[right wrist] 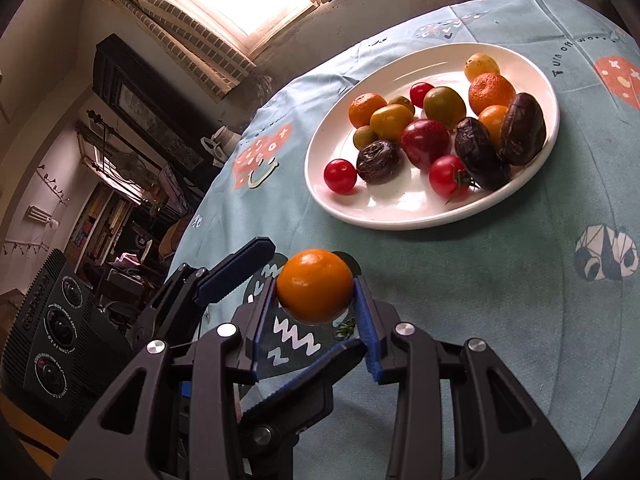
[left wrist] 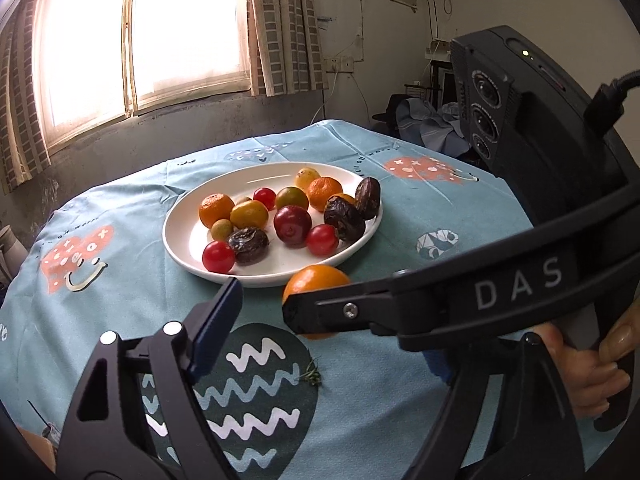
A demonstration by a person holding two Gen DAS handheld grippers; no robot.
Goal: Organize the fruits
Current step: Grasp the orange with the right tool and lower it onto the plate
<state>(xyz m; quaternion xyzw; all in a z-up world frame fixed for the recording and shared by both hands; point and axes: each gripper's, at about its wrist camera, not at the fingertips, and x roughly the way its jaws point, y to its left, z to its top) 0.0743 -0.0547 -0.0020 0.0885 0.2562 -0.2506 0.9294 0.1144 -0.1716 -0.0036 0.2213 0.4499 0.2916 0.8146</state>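
Note:
A white plate on the blue patterned tablecloth holds several fruits: mandarins, red cherry tomatoes, a red plum and dark wrinkled fruits; the plate also shows in the right wrist view. My right gripper is shut on an orange, held just above the cloth in front of the plate; the orange also shows in the left wrist view. My left gripper is open and empty, just left of the orange, with one finger near the plate's front rim.
The round table's cloth drops off at the edges. A small green stem scrap lies on the cloth near the front. A window and curtains are behind the table; shelves and clutter stand to the left.

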